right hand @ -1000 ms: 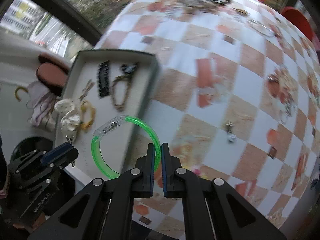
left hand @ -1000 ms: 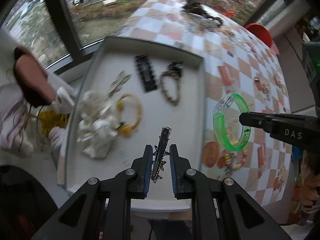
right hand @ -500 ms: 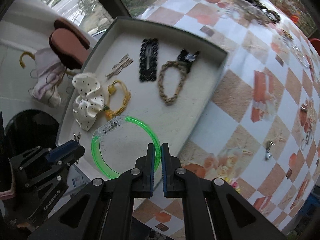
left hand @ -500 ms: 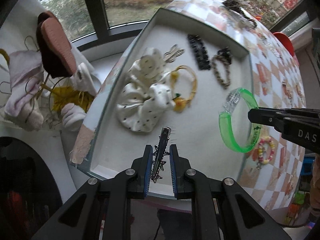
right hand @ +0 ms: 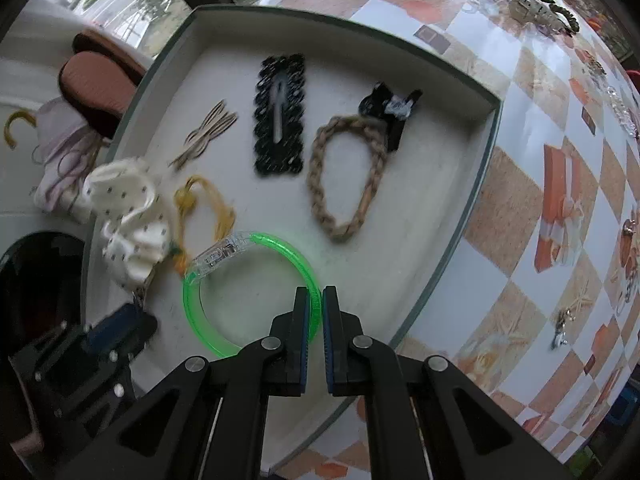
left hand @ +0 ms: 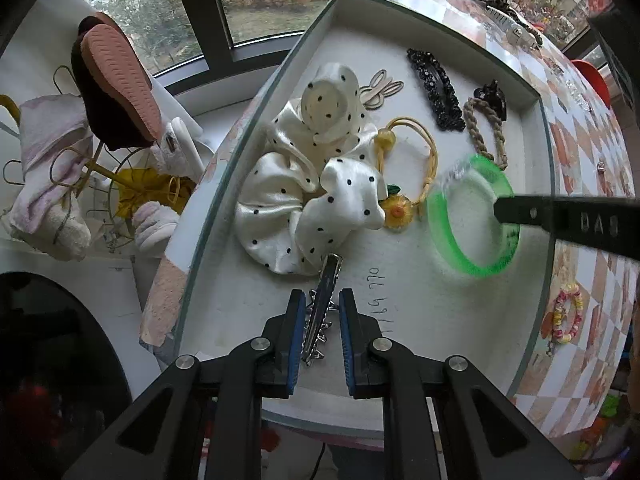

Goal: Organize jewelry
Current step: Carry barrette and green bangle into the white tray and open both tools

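Jewelry's mostly sitting in the white tray (left hand: 400,0), and both grippers are holding a piece over it. Nearest thing in the left wrist view, bottom center: the left gripper (left hand: 322,324) with its blue pads closed on a silver hair clip (left hand: 320,312), which sticks straight out between the fingers toward a white polka-dot scrunchie (left hand: 312,184) in the middle of the frame. Just right of the clip there's handwritten digits on the tray floor, upside down to me, can't read them for sure. On the right edge, the other tool's black finger reads "DAS".

In the right wrist view, bottom center, the right gripper (right hand: 315,312) is clamped on the rim of a green bangle (right hand: 248,292), which hangs out up and to the left of the fingers over the tray floor; it has a clear section on its upper left. Can't tell if it's touching the floor. At lower left, the left gripper's body has some white lettering, too blurred to read.

Further up the tray: a yellow hair tie (left hand: 416,168) with a sunflower charm beside the scrunchie, then a braided tan loop (right hand: 344,180), a black lacy barrette (right hand: 280,116) and a small black claw clip (right hand: 384,112). A beaded bracelet (left hand: 564,314) lies outside the tray on the checkered tablecloth (right hand: 520,200), lower right of the left view.
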Demonstrator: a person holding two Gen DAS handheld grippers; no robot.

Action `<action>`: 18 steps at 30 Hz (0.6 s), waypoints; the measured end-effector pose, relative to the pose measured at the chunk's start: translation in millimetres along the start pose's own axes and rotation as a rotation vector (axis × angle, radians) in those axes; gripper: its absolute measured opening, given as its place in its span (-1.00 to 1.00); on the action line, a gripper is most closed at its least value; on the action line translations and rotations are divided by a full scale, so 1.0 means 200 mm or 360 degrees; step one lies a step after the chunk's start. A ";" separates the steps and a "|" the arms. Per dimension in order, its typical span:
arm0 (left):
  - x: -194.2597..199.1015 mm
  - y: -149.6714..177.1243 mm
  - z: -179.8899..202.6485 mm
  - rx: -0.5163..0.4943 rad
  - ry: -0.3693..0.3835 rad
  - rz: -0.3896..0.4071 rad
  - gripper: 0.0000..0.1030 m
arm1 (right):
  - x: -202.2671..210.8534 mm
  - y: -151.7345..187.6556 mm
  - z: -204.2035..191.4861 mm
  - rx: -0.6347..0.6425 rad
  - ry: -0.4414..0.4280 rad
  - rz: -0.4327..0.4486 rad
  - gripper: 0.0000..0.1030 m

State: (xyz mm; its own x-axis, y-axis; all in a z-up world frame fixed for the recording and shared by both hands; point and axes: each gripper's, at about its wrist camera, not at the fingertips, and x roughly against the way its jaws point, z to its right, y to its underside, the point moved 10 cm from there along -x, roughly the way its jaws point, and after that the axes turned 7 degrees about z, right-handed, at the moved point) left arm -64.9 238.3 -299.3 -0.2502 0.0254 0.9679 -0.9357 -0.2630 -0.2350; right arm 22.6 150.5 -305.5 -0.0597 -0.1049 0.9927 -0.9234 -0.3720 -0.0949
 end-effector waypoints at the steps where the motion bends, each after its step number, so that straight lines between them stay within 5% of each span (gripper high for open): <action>1: 0.00 0.00 0.00 -0.0006 -0.0007 0.0002 -0.60 | 0.00 -0.01 0.01 -0.0002 0.0007 0.0005 -0.87; 18: 0.00 0.01 0.03 -0.0047 -0.0073 -0.0007 -0.60 | -0.02 -0.03 -0.01 0.0013 0.0038 0.0010 -0.86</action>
State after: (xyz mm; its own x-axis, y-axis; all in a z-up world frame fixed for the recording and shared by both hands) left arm -65.0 232.4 -299.4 -0.2349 -0.0178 0.9719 -0.9440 -0.2343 -0.2325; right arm 28.1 155.9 -308.8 -0.0747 -0.0852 0.9936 -0.9199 -0.3789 -0.1016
